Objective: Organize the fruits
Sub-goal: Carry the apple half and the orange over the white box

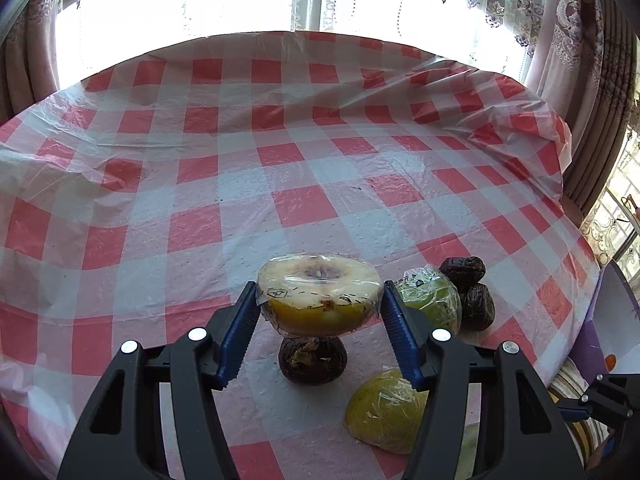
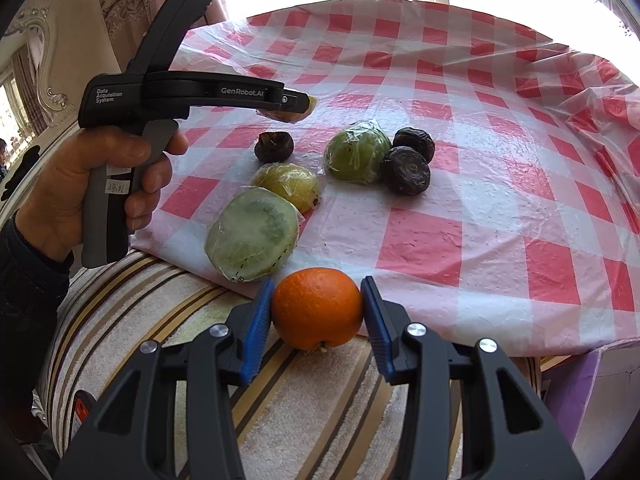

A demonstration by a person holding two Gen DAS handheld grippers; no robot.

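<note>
Left gripper (image 1: 320, 304): fingers (image 1: 240, 340) part-open, clamped on a plastic-wrapped yellow fruit half (image 1: 320, 294), lifted above the table (image 1: 280, 152).
Right gripper (image 2: 318, 312): fingers (image 2: 256, 332) narrowly apart, gripping an orange (image 2: 318, 306) beside the table's near edge.

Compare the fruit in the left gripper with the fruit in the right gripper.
The left gripper holds a halved yellow fruit, cut face up, wrapped in clear film; the right gripper holds a whole orange, unwrapped. The half is held above the checked tablecloth, the orange off its edge. Both are clamped between blue pads.
</note>
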